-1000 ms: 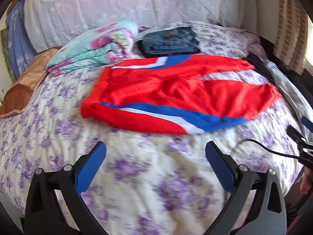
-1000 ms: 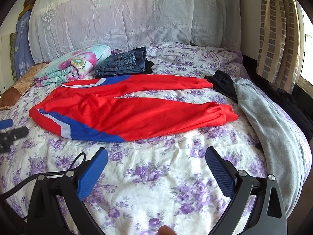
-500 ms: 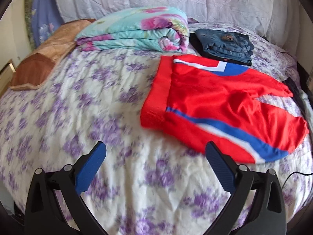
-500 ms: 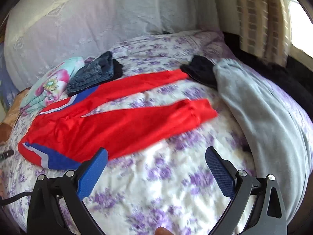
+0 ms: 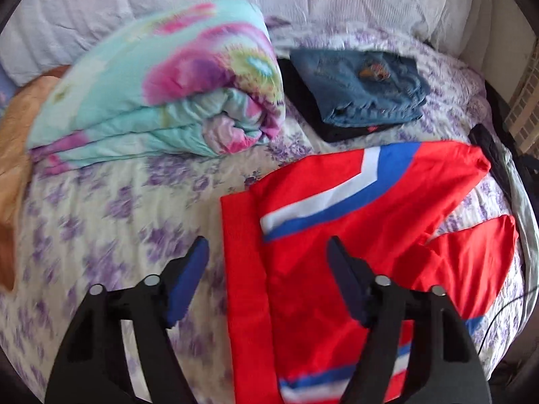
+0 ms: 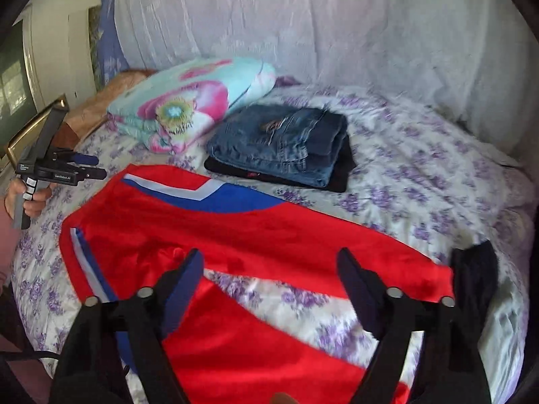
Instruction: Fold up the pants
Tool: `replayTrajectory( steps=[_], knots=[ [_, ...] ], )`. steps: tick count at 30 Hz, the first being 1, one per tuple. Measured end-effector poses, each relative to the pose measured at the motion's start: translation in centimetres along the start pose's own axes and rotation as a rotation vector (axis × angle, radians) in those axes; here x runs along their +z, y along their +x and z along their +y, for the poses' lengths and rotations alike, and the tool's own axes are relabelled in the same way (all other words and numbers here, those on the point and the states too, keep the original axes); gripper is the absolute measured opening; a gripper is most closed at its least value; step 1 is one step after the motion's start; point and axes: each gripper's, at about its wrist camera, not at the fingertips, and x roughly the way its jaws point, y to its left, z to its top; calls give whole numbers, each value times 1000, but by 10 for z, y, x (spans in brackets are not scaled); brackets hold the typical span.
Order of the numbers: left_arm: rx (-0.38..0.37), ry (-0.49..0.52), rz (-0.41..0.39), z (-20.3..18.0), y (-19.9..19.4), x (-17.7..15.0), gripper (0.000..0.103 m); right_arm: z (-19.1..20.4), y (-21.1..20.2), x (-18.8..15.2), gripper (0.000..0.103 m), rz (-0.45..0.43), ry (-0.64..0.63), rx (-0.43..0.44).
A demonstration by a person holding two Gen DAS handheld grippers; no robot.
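Red pants [image 5: 353,229] with blue and white stripes lie spread flat on the flowered bed, legs parted in a V. My left gripper [image 5: 267,256] is open and empty, hovering over the waistband [image 5: 242,269] at the pants' left end. My right gripper [image 6: 271,267] is open and empty above the gap between the two legs of the pants [image 6: 256,235]. The left gripper also shows in the right wrist view [image 6: 91,168] at the far left, held in a hand.
A folded floral quilt [image 5: 161,94] and a stack of folded jeans [image 5: 363,84] on a black garment lie behind the pants. A dark garment [image 6: 475,269] lies by the far leg's cuff. A white-covered headboard [image 6: 303,27] backs the bed [image 5: 101,208].
Both grippers have moved in closer over the pants; the left one swung to the waistband end, the right one toward the legs. Both stayed open.
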Motion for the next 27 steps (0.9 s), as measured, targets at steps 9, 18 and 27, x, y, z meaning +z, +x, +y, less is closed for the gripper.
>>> replayTrajectory(
  steps=[9,18,27],
  knots=[
    [-3,-18,66,44,59,29,69,10,135,49,65,137,-166,168],
    [-121,46,118,60,92,46,85,14,222,76,68,286,-297,264],
    [-211,225,95,35,88,44,32,30,229,72,4,349,-363,336]
  ],
)
